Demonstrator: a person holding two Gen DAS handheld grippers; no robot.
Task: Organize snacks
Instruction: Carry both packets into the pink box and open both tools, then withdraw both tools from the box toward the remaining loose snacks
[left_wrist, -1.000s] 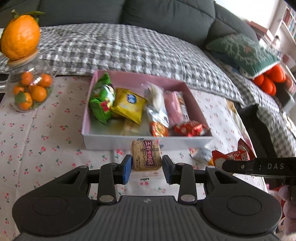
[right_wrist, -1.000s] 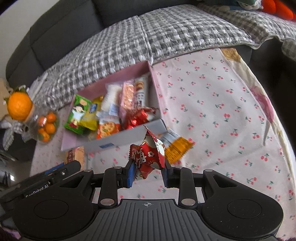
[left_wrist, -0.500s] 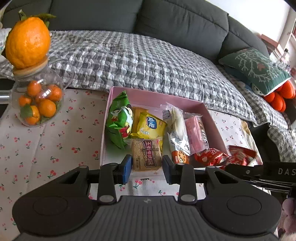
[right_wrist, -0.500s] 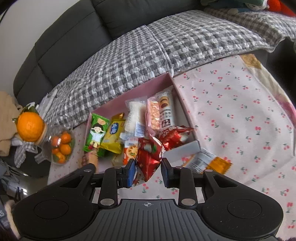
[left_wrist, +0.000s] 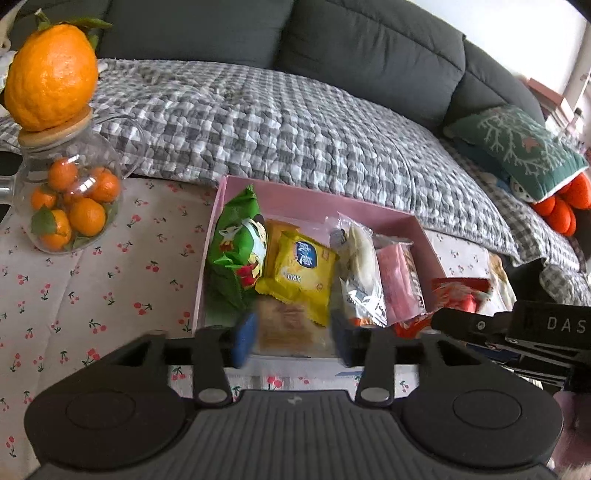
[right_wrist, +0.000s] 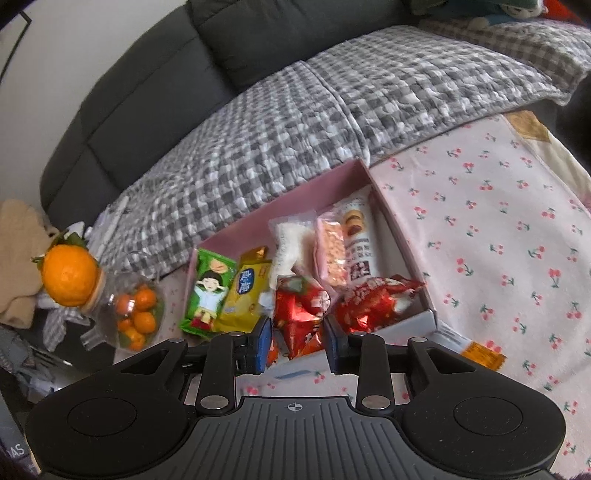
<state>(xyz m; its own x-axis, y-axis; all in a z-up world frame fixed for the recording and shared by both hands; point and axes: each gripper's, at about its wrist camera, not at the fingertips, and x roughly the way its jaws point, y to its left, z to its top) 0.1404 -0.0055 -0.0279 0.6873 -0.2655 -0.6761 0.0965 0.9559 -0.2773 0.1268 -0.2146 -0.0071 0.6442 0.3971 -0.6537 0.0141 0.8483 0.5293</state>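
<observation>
Two grippers hang over the near end of a pink box (left_wrist: 314, 201) that sits on a desk covered by a cherry-print cloth (left_wrist: 110, 273), just in front of a grey checked sofa throw (left_wrist: 295, 122). The left gripper (left_wrist: 291, 338) has its fingers (left_wrist: 243, 339) spread, apart from a tan biscuit packet (left_wrist: 284, 328) that lies blurred between them at the box's near-left end; whether it rests on the box floor cannot be told. The right gripper (right_wrist: 297, 345) has its fingers (right_wrist: 262, 345) close on either side of a red snack packet (right_wrist: 301, 314) at the near edge of the box, but whether the pads actually touch the wrapper cannot be told. Inside the box, from left to right in the left wrist view, stand a green bag (left_wrist: 238, 262), a yellow packet (left_wrist: 301, 273), a clear white-filled packet (left_wrist: 360, 266) and a pink wafer pack (left_wrist: 400, 284). A second red bag (right_wrist: 373, 302) lies at the near-right corner of the box. An orange-ended packet (right_wrist: 476, 350) lies on the cloth just outside that corner. At the far left stands a glass jar of small oranges (left_wrist: 70, 206) with a large orange fruit (left_wrist: 50, 74) sitting on its lid. A green cushion (left_wrist: 517, 147) rests on the sofa to the right.
</observation>
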